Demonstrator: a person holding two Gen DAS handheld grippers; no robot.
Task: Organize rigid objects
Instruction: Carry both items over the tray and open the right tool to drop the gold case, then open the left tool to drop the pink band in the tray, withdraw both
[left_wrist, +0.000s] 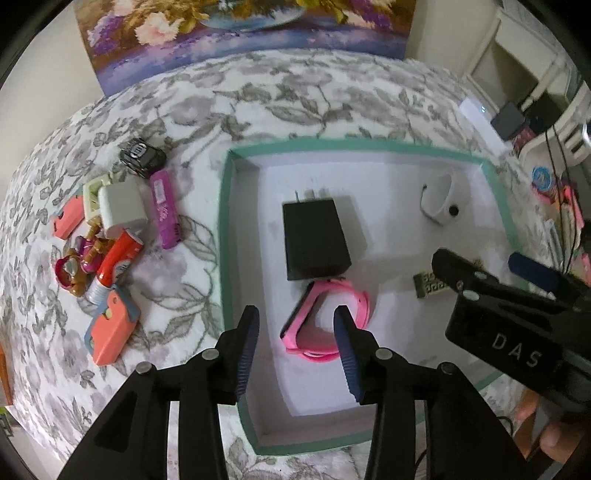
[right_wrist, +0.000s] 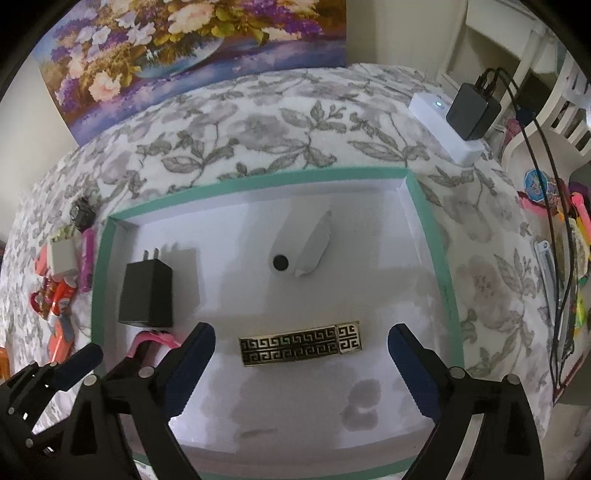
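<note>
Pink watch (left_wrist: 325, 325) lies in the tray (left_wrist: 225, 236), between my parted left gripper (left_wrist: 297, 345) pads, apparently released. Right gripper (right_wrist: 301, 354) gapes over the gold clip (right_wrist: 300, 343). Farther left, the toy pile (left_wrist: 107, 240) waits. Risk: withdrawing snags the strap.

Floral bedspread (right_wrist: 295, 122), flower painting (right_wrist: 192, 48) against wall (white shelving (left_wrist: 524, 74) right).

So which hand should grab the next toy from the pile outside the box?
Probably the left. The left gripper hangs open by the green-rimmed white box's edge nearest the pile, where the orange plastic case lies. The right gripper is on the far side.
</note>
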